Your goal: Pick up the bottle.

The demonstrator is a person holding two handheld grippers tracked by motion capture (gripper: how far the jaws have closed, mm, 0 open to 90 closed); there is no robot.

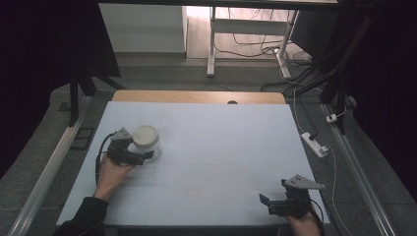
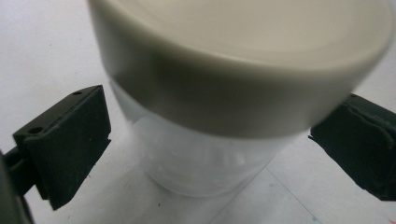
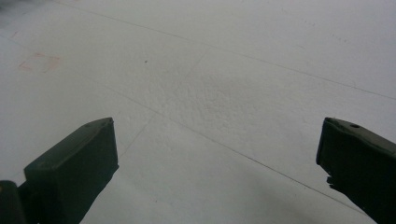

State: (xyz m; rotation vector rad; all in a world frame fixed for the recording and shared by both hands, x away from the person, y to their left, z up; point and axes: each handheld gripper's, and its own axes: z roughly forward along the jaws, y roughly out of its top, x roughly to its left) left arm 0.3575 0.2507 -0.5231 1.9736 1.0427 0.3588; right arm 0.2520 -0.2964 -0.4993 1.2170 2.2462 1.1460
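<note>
left hand-held gripper (image 1: pixel 142 156) astride jar (image 1: pixel 146 142)

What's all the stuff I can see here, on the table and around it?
jar: one, clear body with a cream lid, upright on the left part of the table, between the left gripper's jaws
table: one, pale grey-white top with a wooden far edge
power strip: one, white, on the floor right of the table
desk frame: one, white, on the floor behind the table, with cables beside it
left gripper: one, black, jaws apart on either side of the jar
right gripper: one, black, open, at the table's near right corner
</note>
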